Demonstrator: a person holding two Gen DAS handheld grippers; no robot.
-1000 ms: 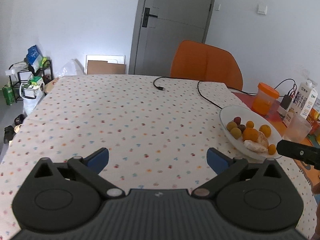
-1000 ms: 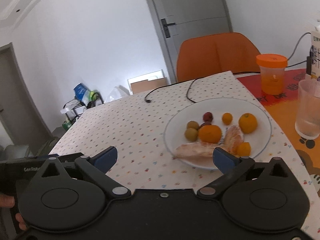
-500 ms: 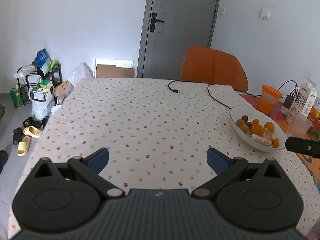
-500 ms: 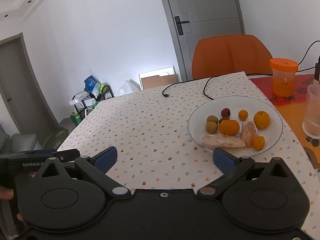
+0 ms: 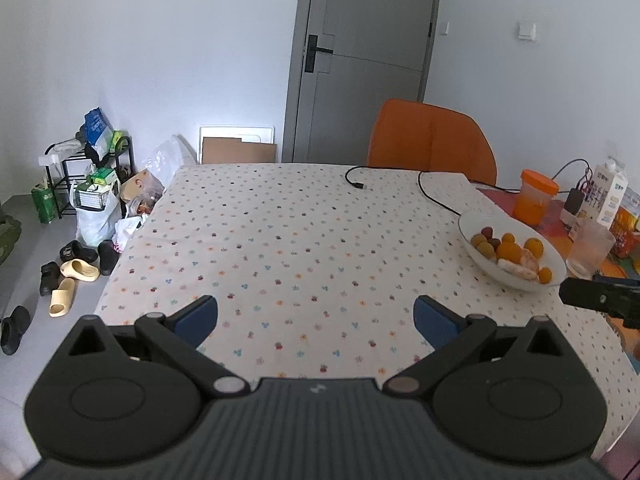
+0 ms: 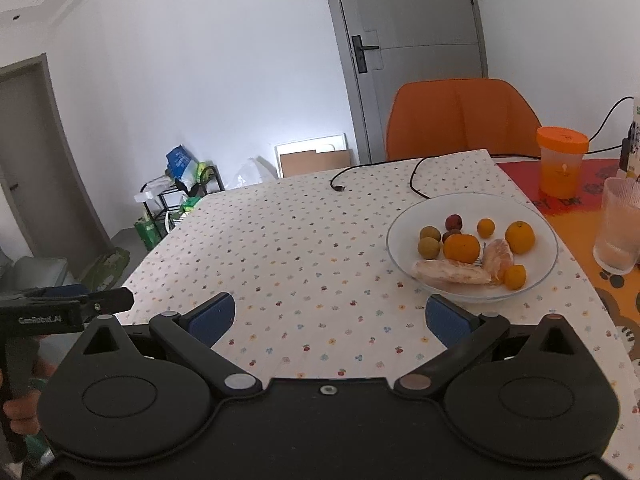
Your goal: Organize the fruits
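Observation:
A white bowl (image 6: pixel 536 216) on the table holds several fruits: oranges (image 6: pixel 461 248), small green-brown fruits (image 6: pixel 429 247), a dark red one (image 6: pixel 453 223) and peeled citrus pieces (image 6: pixel 452 273). The bowl also shows in the left wrist view (image 5: pixel 476 220) at the right. My right gripper (image 6: pixel 330 318) is open and empty, held above the table's near edge, left of the bowl. My left gripper (image 5: pixel 316 316) is open and empty above the near left part of the table.
A dotted tablecloth (image 5: pixel 300 232) covers the table. A black cable (image 6: pixel 416 176) lies at the back. An orange-lidded cup (image 6: pixel 562 162), a glass (image 6: pixel 620 226) and a milk carton (image 5: pixel 608 194) stand right of the bowl. An orange chair (image 6: pixel 460 120) stands behind. Shoes and bags lie on the floor at left.
Both grippers have pulled back and up from the table; the bowl and table look farther away. Both stay open and empty.

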